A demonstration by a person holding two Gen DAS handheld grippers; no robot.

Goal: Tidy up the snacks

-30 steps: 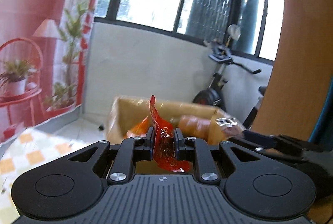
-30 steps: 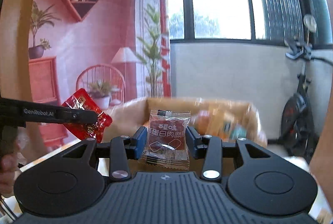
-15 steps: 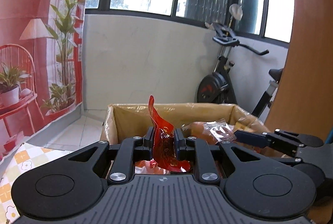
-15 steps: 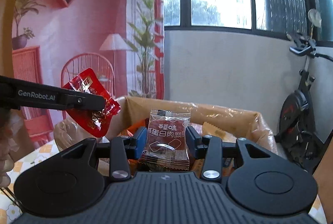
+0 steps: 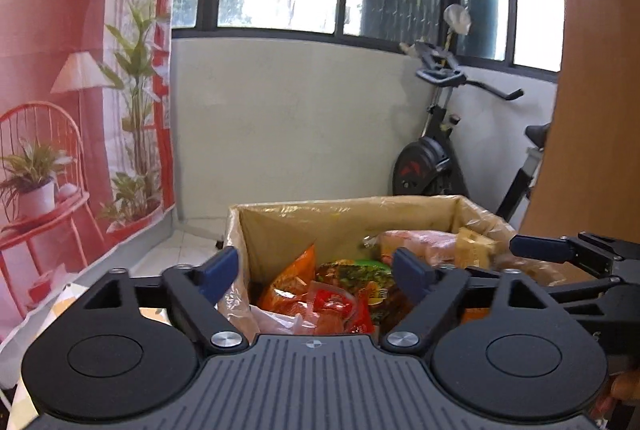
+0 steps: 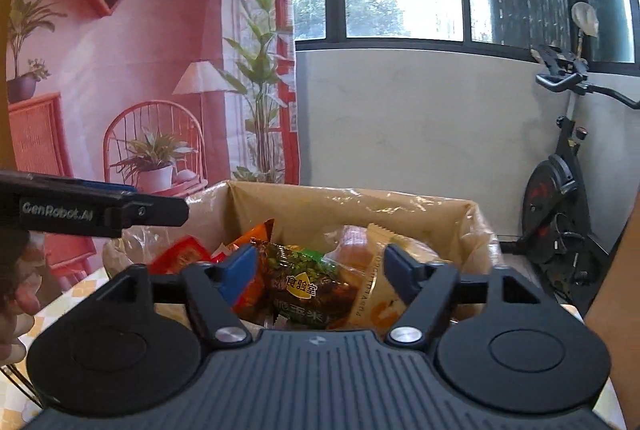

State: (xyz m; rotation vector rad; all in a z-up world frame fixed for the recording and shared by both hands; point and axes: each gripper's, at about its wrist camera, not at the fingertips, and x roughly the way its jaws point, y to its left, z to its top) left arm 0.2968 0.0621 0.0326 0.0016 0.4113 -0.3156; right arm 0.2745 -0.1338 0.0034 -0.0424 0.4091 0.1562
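My left claw (image 5: 312,270) and right claw (image 6: 318,266) are both opening above the cardboard box (image 5: 352,214), nothing between their jaws; snack packets (image 6: 308,282) already lie inside it, so I judge this drop done

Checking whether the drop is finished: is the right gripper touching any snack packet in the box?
Apart. The right wrist view shows the right gripper opening with nothing between its fingers; the snack packets lie below in the cardboard box.

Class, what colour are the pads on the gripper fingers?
Blue. The pads show best in the right wrist view, set on black fingers above the cardboard box.
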